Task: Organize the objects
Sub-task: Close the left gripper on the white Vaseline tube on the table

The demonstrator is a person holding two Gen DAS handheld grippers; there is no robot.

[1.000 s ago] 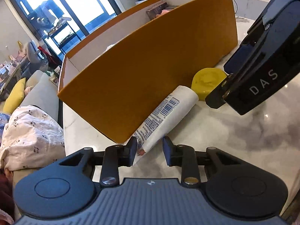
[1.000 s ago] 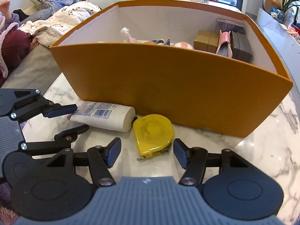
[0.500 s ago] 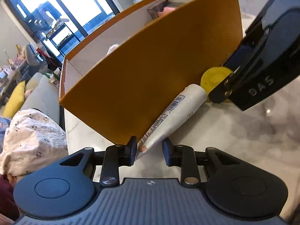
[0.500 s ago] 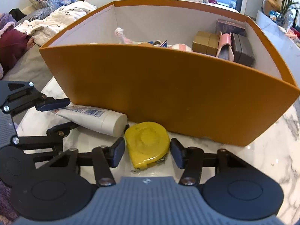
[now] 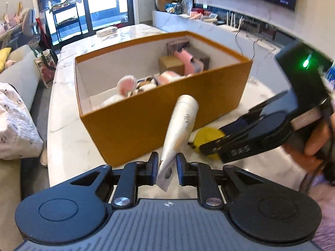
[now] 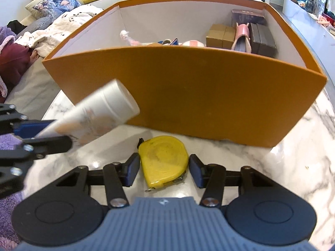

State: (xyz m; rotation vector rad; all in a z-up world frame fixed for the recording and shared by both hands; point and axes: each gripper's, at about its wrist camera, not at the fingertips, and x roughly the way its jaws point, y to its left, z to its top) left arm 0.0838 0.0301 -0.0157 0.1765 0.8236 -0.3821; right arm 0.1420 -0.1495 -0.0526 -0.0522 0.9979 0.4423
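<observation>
Gripping the white tube (image 5: 181, 129) by its crimped end, the left gripper (image 5: 166, 167) holds it raised, cap toward the orange box (image 5: 159, 113). Right gripper (image 6: 164, 168) is open, straddling the yellow tape measure (image 6: 164, 161) on the marble table (image 6: 272, 167).

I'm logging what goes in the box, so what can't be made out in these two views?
- Tube print: motion-blurred in both views.
- Tube's crimped end: pinched in the left gripper, partly covered.
- Box floor and lower contents: hidden by its front wall, right wrist view.
- Tape measure: mostly behind the right gripper, left wrist view.
- Plush toy: blurred, half below the wall.
</observation>
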